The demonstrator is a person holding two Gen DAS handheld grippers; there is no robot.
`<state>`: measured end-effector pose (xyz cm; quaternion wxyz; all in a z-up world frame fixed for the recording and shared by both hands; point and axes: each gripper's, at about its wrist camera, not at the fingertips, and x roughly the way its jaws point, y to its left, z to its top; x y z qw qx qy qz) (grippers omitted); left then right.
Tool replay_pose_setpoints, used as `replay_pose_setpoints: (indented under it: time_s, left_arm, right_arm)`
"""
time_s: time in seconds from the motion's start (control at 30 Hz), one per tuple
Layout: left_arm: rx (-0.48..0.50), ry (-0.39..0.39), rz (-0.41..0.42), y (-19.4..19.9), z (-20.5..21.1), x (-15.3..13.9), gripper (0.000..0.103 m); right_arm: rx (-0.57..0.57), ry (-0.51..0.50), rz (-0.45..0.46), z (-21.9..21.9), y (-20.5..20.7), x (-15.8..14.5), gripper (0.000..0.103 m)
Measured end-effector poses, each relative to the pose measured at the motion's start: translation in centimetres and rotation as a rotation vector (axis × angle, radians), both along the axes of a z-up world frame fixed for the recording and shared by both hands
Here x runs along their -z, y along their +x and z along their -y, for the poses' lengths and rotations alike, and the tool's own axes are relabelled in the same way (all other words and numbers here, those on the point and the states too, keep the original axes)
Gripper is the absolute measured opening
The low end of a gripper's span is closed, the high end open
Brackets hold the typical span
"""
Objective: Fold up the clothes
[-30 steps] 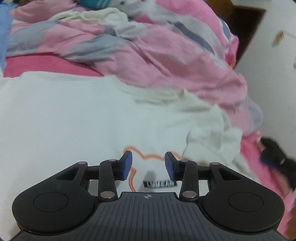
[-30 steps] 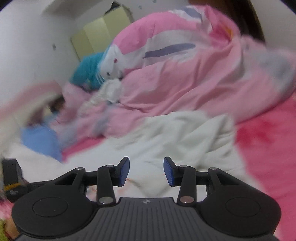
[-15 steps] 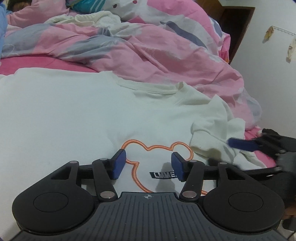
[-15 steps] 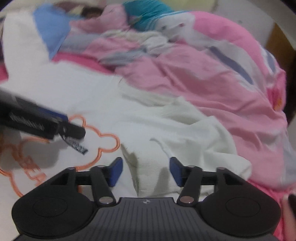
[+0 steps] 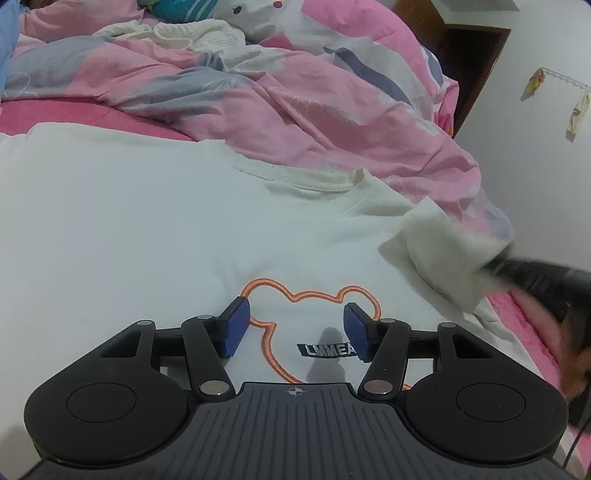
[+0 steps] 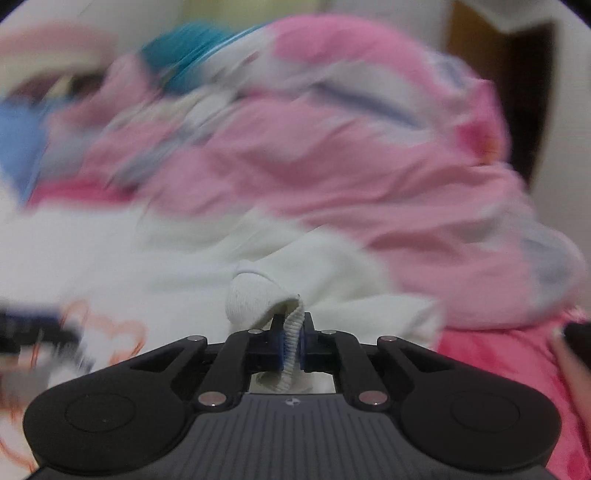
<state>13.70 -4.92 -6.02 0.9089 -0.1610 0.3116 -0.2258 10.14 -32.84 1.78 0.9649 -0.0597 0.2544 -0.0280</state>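
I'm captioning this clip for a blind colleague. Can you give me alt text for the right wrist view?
The right gripper has just closed its blue-padded fingers on the ribbed cuff of a white sweatshirt lying on a bed. Behind it, blurred by motion, a rumpled pink duvet fills the frame, and an orange bear outline shows at the left.

The white T-shirt (image 5: 147, 221) bears an orange outline of a bear (image 5: 295, 317) and a small black label with white letters (image 5: 327, 350). At twelve o'clock lies a quilt (image 5: 332, 110) in pink with white and grey-blue patches; the bed sheet (image 5: 85, 114) beneath is a deeper pink. Each hand-held gripper is black with blue pads: the left hand-held gripper (image 5: 295, 332), the right hand-held gripper (image 6: 292, 345). The ribbed cuff (image 6: 291, 332) looks off-white, though that view is blurred. A teal cloth (image 5: 177, 9) shows at eleven o'clock.
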Motion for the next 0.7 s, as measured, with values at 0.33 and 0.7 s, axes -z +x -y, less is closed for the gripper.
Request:
replay_pose_setpoints:
  time_s: [0.33,0.7]
  left_arm:
    - [0.000,-0.022,-0.001,0.1,-0.3,0.1,0.056]
    - [0.003,-0.045,-0.005,0.3,-0.6,0.2,0.056]
  right_arm:
    - [0.426,0.286,0.262,17.5,-1.6,-9.4,0.006]
    - [0.722,0.287,0.290,30.6,-4.2,-13.4,0.006]
